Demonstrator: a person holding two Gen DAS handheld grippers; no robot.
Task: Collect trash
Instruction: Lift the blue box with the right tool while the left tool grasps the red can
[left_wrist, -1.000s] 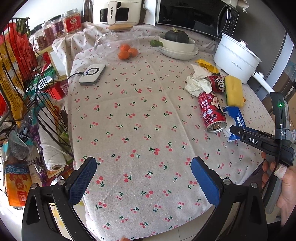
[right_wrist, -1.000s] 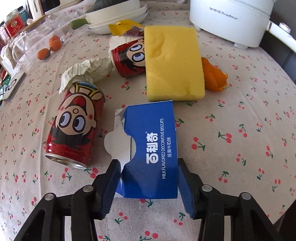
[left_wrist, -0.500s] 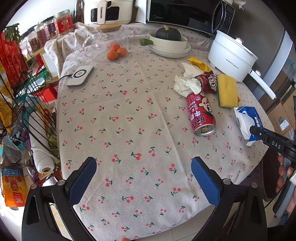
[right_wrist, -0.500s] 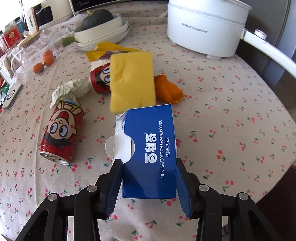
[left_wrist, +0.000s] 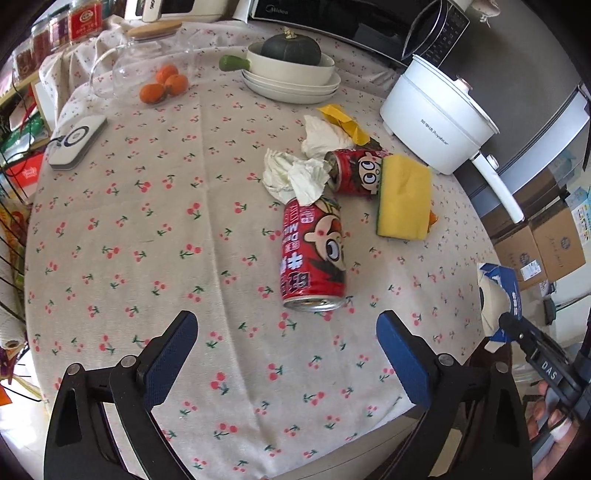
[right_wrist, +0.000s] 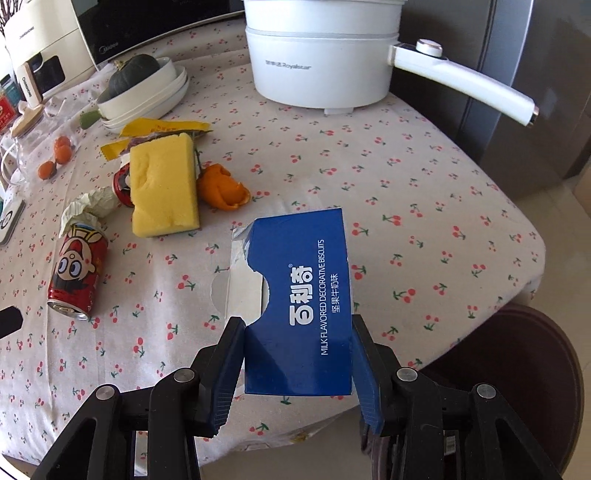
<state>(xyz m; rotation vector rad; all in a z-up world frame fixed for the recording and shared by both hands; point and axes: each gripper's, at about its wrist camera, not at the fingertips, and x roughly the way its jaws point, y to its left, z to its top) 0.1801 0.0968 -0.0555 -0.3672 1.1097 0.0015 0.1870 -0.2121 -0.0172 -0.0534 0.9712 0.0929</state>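
Observation:
My right gripper (right_wrist: 297, 354) is shut on a blue biscuit box (right_wrist: 303, 306) and holds it up over the table's near edge; the box (left_wrist: 498, 299) also shows at the right of the left wrist view. My left gripper (left_wrist: 286, 350) hovers above the cloth just short of a lying red can (left_wrist: 314, 254); its jaws are closing from wide, with nothing between them. Behind that can lie crumpled tissues (left_wrist: 295, 173), a second red can (left_wrist: 356, 170), a yellow sponge (left_wrist: 404, 195), a yellow wrapper (left_wrist: 343, 122) and orange peel (right_wrist: 221, 188).
A white electric pot (left_wrist: 436, 114) with a long handle stands at the back right. Stacked white bowls holding a dark squash (left_wrist: 291, 70), a glass jar with oranges (left_wrist: 162, 81) and a white charger pad (left_wrist: 77, 140) sit further back. A wire rack (left_wrist: 11, 229) borders the left.
The right gripper lifted the blue box off the cloth and drew it back toward the table edge. The left gripper moved right, bringing the lying can close in front of its fingers.

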